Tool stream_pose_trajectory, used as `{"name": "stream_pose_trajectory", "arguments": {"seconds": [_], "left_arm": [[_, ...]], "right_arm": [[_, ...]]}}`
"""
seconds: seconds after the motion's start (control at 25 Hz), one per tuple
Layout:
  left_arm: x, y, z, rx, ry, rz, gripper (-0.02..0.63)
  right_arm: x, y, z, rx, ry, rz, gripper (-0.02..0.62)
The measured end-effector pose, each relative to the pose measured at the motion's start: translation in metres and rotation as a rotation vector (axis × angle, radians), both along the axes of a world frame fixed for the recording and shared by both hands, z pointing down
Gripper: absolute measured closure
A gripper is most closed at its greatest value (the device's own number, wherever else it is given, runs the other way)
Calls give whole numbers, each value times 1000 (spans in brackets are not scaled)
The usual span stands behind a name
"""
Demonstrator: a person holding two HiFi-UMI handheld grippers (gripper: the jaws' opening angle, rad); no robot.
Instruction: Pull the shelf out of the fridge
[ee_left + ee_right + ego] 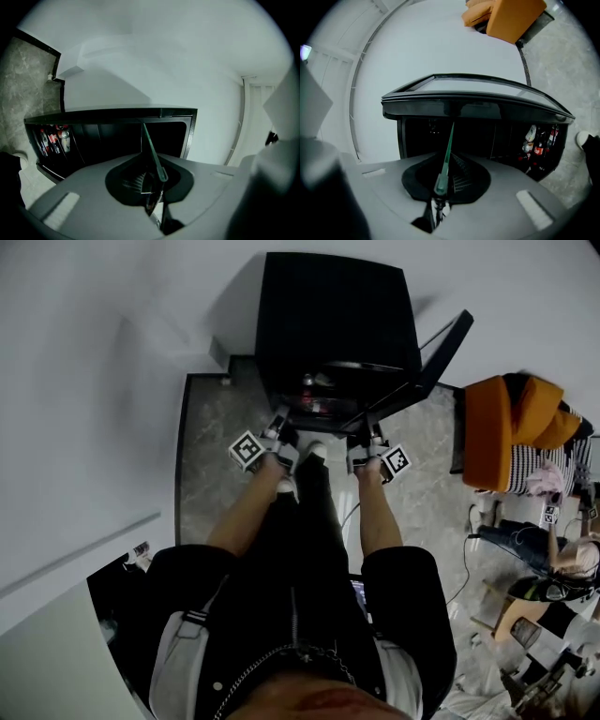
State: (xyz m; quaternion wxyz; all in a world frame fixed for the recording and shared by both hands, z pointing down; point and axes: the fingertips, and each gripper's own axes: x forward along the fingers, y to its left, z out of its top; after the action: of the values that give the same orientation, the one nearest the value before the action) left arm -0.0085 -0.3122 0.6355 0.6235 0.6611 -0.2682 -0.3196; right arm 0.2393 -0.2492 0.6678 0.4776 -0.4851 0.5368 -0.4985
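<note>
- One view at a time, beginning with the head view: seeing the left tongs [278, 427] and the right tongs [368, 439] side by side at the mouth of the black fridge [333, 315], beside its door [427, 367] swung open on the right.
- Counting there: two tongs, one fridge, one open door, one orange seat [511, 423] well apart at the right, one other person [562, 559] at the far right edge.
- Judging the step as the grip that starts the pull, with most of the shelf probably inside the fridge.
- Turning to the left gripper view: finding the left tongs [152, 187] closed tight on the near edge of the glass shelf [151, 145], seen edge-on as a thin green line running back into the fridge.
- Counting there: one shelf between the jaws, plus a row of bottles [52, 138] in the door rack, too small for an exact count.
- Turning to the right gripper view: finding the right tongs [440, 187] likewise clamped on the same shelf [447, 145], again a green line leading into the dark cavity.
- Counting there: one shelf, several bottles [539, 140] at the right, again too small to number.
- Judging the next move: drawing both tongs straight back together, level and at an equal pace, keeping the glass from tilting or jamming, and holding firm pressure on the thin edge.
</note>
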Motion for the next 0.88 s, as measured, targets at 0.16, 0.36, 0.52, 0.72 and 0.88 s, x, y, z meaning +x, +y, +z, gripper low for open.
{"name": "stream_pose_trajectory", "arguments": {"seconds": [0.16,0.36,0.52,0.72,0.88], "left_arm": [[-4,13,-8,10,2,10,578],[-9,33,-14,18,12,4,578],[-12,48,-15,28,2,-12,577],[-16,79,-30,33,18,-63,577],[-19,109,-37,42,32,-96,577]], "right_arm": [[-3,14,-7,9,5,8,569],[-8,33,-12,8,16,3,568],[-9,44,-22,23,20,-6,566],[-11,67,-33,27,20,-25,566],[-12,89,-42,21,16,-32,568]]}}
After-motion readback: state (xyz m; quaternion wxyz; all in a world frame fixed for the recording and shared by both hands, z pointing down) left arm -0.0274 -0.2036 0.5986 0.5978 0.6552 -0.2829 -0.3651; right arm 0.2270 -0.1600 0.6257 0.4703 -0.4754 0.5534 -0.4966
